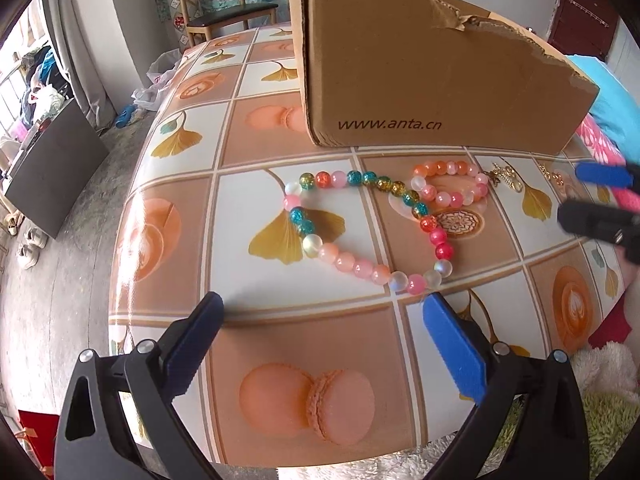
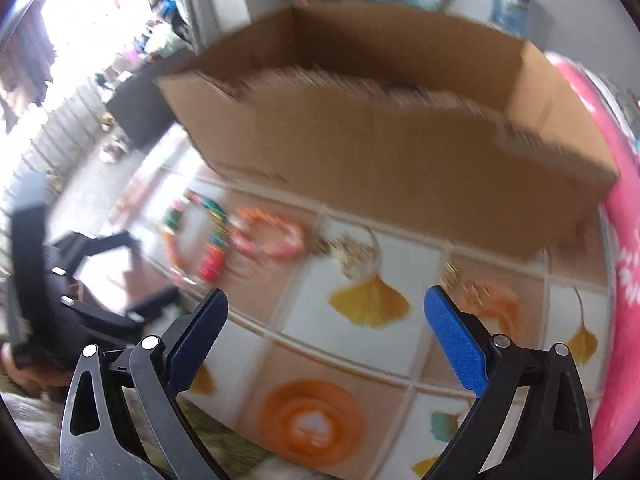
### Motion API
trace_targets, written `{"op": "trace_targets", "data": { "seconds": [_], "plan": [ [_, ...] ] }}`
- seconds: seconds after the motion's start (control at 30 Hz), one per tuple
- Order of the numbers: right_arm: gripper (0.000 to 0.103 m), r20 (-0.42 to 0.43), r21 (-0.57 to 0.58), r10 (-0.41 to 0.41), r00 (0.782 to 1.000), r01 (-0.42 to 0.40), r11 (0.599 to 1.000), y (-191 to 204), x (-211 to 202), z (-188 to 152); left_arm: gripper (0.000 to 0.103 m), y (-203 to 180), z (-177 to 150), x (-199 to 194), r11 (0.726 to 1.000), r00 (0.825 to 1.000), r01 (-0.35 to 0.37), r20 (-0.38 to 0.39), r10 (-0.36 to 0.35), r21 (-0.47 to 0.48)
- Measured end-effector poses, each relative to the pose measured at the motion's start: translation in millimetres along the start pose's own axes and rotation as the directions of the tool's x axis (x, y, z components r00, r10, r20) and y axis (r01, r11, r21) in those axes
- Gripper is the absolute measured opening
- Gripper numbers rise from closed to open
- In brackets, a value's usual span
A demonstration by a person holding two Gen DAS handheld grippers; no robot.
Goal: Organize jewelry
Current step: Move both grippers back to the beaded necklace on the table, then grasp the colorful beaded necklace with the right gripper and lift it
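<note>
The left claw (image 1: 322,306) is spread wide, with nothing between its blue fingers (image 1: 454,344). It hangs just above the bench (image 1: 256,132), which has a cover with pictures of yellow leaves, round cookies and coffee cups.

Just past the claw's tips lies a big bead loop (image 1: 362,226). Its beads are pink, red, teal, gold and milky white. It lies flat on the bench. A small bead loop (image 1: 450,182) in orange and pink lies at its far right side, and the two touch or overlap there. Right of the small loop are little gold pieces (image 1: 505,176) on the bench, too small to tell what they are.

Behind the beads stands a brown cardboard box (image 1: 436,76) with a torn top edge. It is on the far part of the bench.

The right claw (image 2: 326,302) is also spread wide and holds nothing. Its picture is blurry. It hangs over a yellow leaf on the bench cover, right of the beads. In the left wrist view it shows at the right edge.

Far off, past the bench, is a wooden chair (image 1: 224,8). Shoes (image 1: 30,246) sit on the floor to the left.
</note>
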State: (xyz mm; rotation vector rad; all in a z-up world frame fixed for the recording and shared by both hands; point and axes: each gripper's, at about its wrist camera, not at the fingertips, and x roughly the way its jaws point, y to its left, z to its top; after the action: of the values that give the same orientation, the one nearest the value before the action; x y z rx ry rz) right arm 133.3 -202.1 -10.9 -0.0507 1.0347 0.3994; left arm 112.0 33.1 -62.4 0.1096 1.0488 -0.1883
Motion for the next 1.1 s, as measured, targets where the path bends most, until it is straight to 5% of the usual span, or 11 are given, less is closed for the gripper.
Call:
{"op": "trace_targets", "data": {
  "seconds": [0.07, 0.23, 0.33, 0.6, 0.93, 1.1],
  "plan": [
    [0.094, 0.012, -0.008, 0.079, 0.997, -0.079, 0.997, 10.3, 2.4, 7.6, 0.098, 1.4, -1.2, -1.0, 1.0, 1.0, 0.007, 0.008, -0.007, 0.005],
    [0.053, -0.062, -0.035, 0.124, 0.99, -0.126, 0.991, 33.4, 27.2, 14.0, 0.098, 13.1, -5.1, -7.1, 0.998, 0.998, 0.039, 0.05, -0.037, -0.04],
    [0.039, -0.098, -0.024, 0.159, 0.982, -0.162, 0.986, 37.9, 39.2, 14.8, 0.096, 20.6, -6.5, -11.0, 0.996, 0.996, 0.055, 0.079, -0.049, -0.071],
    [0.013, -0.12, -0.068, 0.109, 0.987, -0.118, 0.991, 58.3, 31.2, 2.7, 0.072, 38.8, -8.8, -20.0, 0.98, 0.984, 0.116, 0.154, -0.092, -0.159],
    [0.01, -0.109, -0.143, 0.078, 0.991, -0.093, 0.985, 59.0, 25.3, -18.2, 0.05, 37.5, 13.2, -23.0, 0.953, 0.956, 0.243, 0.214, -0.202, -0.182],
    [0.01, -0.104, -0.172, 0.057, 0.993, -0.075, 0.982, 49.4, 18.2, -29.1, 0.04, 20.5, 24.1, -10.3, 0.964, 0.963, 0.233, 0.168, -0.211, -0.129]
  ]
}}
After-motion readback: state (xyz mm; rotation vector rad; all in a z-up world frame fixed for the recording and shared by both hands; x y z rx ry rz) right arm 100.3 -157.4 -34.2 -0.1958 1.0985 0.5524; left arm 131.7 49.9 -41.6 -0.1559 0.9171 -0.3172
